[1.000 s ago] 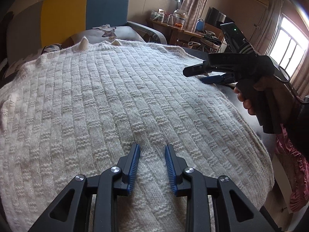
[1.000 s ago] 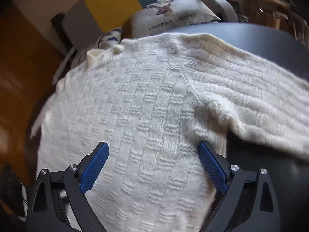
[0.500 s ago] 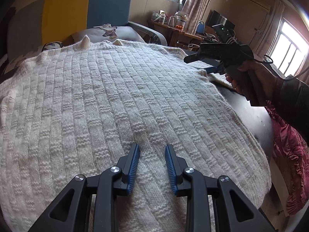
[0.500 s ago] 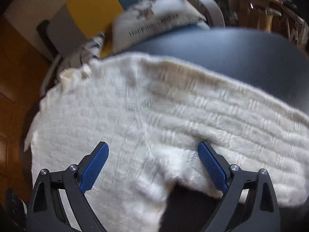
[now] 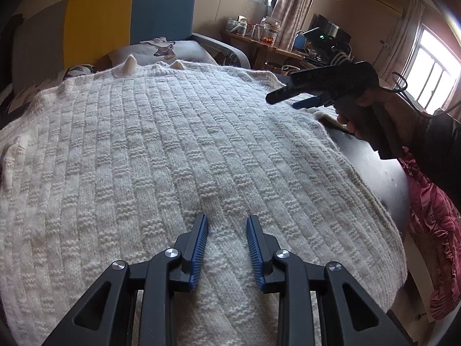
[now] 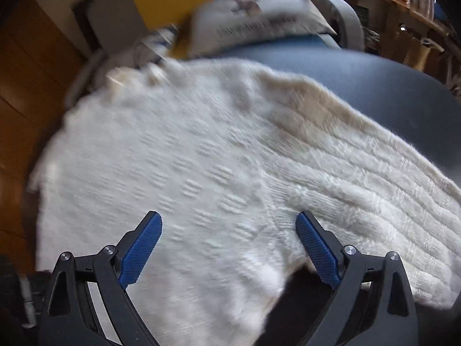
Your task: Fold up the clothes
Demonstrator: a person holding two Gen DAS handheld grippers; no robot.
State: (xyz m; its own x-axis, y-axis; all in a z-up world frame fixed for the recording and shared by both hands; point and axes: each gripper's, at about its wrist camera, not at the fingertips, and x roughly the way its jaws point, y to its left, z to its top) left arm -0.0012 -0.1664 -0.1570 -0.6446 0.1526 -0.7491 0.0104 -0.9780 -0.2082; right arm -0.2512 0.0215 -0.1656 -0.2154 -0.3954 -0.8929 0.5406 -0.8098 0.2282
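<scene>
- One cream knitted sweater point(image 5: 178, 150) lies spread flat on a dark padded surface point(image 5: 374, 173), covering most of it; its collar end points toward the pillow point(image 5: 164, 50), so its long axis runs from the near hem away to that pillow.
- One sleeve point(image 6: 360, 178) stretches sideways from the sweater body, across the dark surface, on the side away from the wooden floor point(image 6: 26, 86).
- Left gripper point(image 5: 227, 245) sits low over the sweater's near hem, its blue-padded fingers parted by a narrow gap with knit showing between them; whether they touch the knit is unclear.
- Right gripper point(image 6: 229, 245), held in a hand point(image 5: 371, 115), hovers over the sweater where the sleeve joins the body, jaws spread wide and holding nothing.
- Beyond the sweater's collar, the pillow rests on a chair with yellow and blue back panels point(image 5: 126, 23).
</scene>
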